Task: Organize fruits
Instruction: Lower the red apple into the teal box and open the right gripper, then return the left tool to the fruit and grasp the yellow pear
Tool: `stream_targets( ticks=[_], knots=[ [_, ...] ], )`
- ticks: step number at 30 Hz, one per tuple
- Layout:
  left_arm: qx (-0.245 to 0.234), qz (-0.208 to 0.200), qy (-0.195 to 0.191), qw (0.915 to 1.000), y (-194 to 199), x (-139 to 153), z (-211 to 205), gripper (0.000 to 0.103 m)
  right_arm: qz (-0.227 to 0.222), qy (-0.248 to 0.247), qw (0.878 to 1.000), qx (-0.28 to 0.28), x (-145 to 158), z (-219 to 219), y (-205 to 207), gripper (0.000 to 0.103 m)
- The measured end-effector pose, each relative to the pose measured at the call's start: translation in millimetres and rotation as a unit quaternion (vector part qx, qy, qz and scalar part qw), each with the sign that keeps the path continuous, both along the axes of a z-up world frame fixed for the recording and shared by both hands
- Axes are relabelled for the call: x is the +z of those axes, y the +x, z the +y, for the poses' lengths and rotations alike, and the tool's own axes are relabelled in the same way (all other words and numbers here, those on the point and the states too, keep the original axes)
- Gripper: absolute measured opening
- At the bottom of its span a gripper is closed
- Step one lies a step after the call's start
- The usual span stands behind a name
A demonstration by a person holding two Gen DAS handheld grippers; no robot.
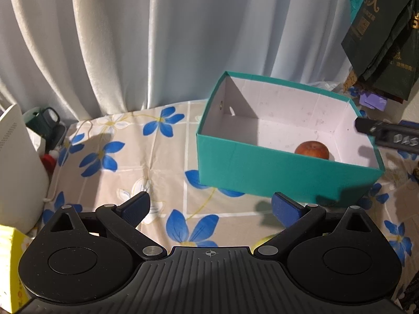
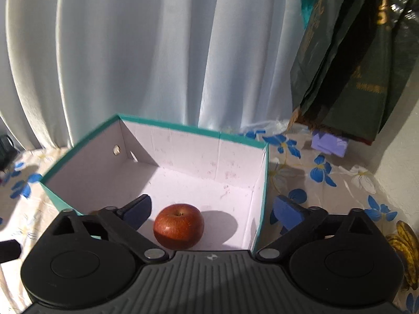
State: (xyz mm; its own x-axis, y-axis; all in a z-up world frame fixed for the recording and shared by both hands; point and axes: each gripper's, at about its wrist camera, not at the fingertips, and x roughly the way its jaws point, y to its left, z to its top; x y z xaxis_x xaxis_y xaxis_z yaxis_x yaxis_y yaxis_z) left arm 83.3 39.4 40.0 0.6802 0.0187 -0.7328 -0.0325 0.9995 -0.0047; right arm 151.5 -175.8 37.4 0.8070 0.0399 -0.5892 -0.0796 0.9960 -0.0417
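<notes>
The apple (image 2: 178, 225) rests inside the teal box (image 2: 86, 172) on the cloth (image 1: 125, 151). Right gripper (image 2: 212, 210) hangs above it, fingers spread, empty. Left gripper (image 1: 210, 205), fingers spread, empty, hangs beside the box.

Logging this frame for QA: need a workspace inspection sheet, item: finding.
Surface: floral tablecloth, wrinkled, covers the table.
Job's things: red apple lies inside the open teal box; bananas lie on the cloth to the right of the box.
Clutter: white appliance, green mug and yellow carton at the left; purple item behind the box.
Grippers: left gripper open, holding nothing, over the cloth in front of the box; right gripper open, over the box's near right corner, holding nothing.
Cables: white cord beside the appliance.
Surroundings: pale curtain behind; dark green bags hang at the right.
</notes>
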Motion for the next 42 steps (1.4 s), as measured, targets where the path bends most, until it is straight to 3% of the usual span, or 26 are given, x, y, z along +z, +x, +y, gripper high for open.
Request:
stream_targets(
  ticks=[3,5,8,12,18,27,36,38,42],
  knots=[
    [-0.007,0.001,-0.003,1.0,-12.4,-5.2,1.6,0.101,-0.105,0.058,0.993,0.018,21.5,-11.6,-54.9,0.103],
    [-0.015,0.006,-0.005,0.9999,-20.6,-8.8,0.4,0.101,-0.135,0.059,0.989,0.026,22.9,-11.8,-80.4,0.103],
    [-0.023,0.013,-0.004,0.9996,-30.5,-12.3,-3.0,0.101,-0.089,0.045,0.994,0.041,11.2,-4.6,-94.7,0.103],
    [-0.035,0.01,-0.007,0.9993,-44.6,-14.7,-5.1,0.101,-0.053,0.076,0.995,0.025,0.7,-11.4,-109.9,0.103],
    [-0.078,0.023,-0.008,0.9967,-68.3,-27.4,-13.9,0.101,-0.052,0.064,0.997,-0.014,1.3,-15.6,-135.2,0.103],
    [-0.147,0.038,0.006,0.9884,-104.4,-50.7,-30.5,0.101,-0.031,0.053,0.998,-0.021,-5.2,-8.3,-152.4,0.103],
    [-0.157,0.063,-0.01,0.9856,-110.4,-63.0,-32.3,0.1,-0.02,0.042,0.999,-0.014,-5.9,-1.9,-156.7,0.103],
    [-0.159,0.074,-0.009,0.9844,-108.0,-66.4,-34.5,0.092,-0.016,0.041,0.999,-0.015,-6.6,-1.9,-156.6,0.103],
    [-0.158,0.096,-0.015,0.9826,-103.4,-73.6,-36.2,0.09,-0.012,0.039,0.999,-0.013,-7.3,-3.0,-157.0,0.103]
  ],
)
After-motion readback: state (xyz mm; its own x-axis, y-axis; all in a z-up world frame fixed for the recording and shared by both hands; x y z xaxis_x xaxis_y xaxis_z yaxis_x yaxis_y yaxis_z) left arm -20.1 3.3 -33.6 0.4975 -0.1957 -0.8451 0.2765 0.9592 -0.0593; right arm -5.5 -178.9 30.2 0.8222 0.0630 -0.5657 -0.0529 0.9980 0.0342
